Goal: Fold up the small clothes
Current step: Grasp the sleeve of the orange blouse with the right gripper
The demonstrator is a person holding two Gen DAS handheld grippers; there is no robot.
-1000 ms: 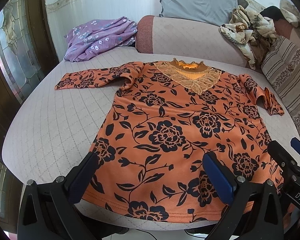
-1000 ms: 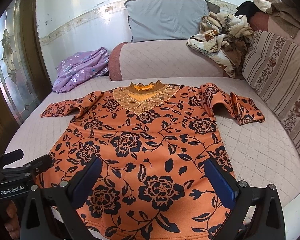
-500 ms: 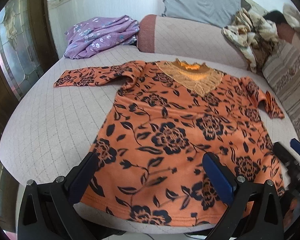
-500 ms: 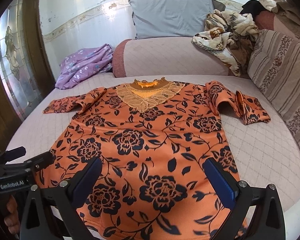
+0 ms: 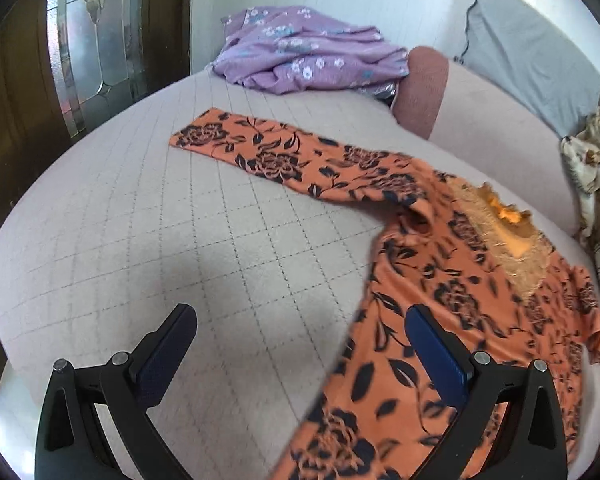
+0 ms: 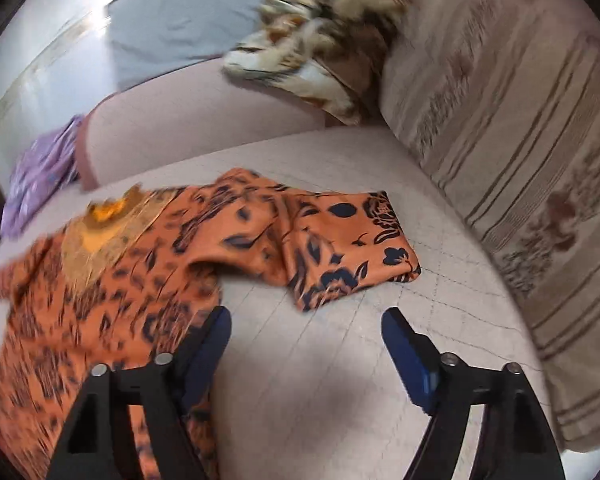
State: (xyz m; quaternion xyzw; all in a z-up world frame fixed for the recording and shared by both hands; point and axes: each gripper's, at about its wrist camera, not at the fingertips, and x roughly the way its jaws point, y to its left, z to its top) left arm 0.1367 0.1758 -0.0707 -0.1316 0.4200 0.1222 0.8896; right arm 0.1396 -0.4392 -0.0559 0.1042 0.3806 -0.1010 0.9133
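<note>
An orange top with black flowers (image 5: 452, 312) lies spread flat on the quilted bed (image 5: 180, 240), its lace collar (image 5: 512, 252) at the far side. Its long left sleeve (image 5: 276, 156) stretches out toward the far left. My left gripper (image 5: 300, 332) hovers open over bare quilt beside the top's left edge, holding nothing. In the right wrist view the top (image 6: 100, 280) lies at left and its doubled-up right sleeve (image 6: 348, 248) lies just ahead. My right gripper (image 6: 306, 332) hangs above bare quilt near that sleeve, its jaws closing with nothing between them.
A crumpled purple floral garment (image 5: 300, 52) lies at the far left of the bed. A grey pillow (image 5: 532, 60) and a pink bolster (image 5: 424, 88) line the back. A brown-and-white cloth heap (image 6: 324, 40) and a striped cushion (image 6: 500, 152) stand at right.
Both grippers swung outward from over the hem: the left one toward the left sleeve side, the right one toward the folded right sleeve. The right gripper's jaws have narrowed.
</note>
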